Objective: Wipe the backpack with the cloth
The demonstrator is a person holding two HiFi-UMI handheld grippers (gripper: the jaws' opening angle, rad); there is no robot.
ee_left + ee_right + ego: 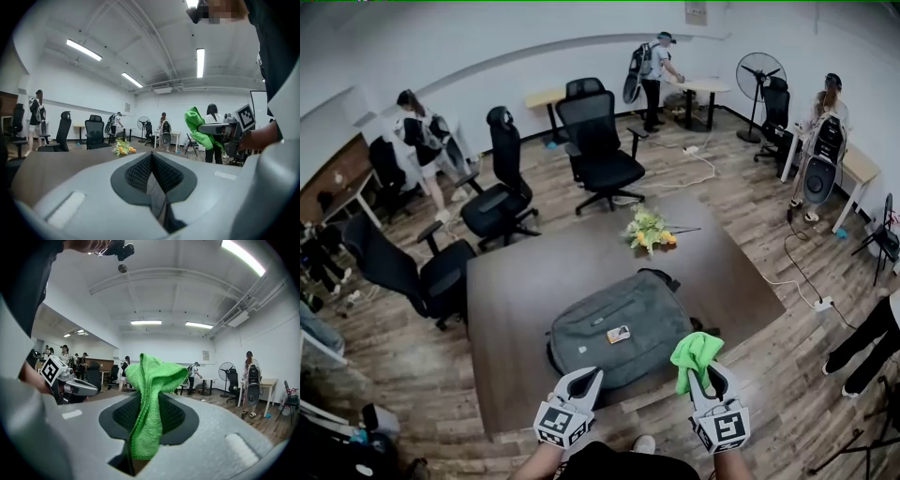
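A grey backpack lies flat on the brown table, near its front edge, with a small card on top. My right gripper is shut on a green cloth, held above the backpack's right corner. The cloth hangs pinched between the jaws in the right gripper view. My left gripper hovers at the backpack's front edge, shut with nothing between its jaws. From the left gripper view the cloth and the right gripper show at the right.
A bunch of flowers lies on the table's far side. Black office chairs ring the table. Several people stand at the room's edges, and a fan and cables sit on the wooden floor.
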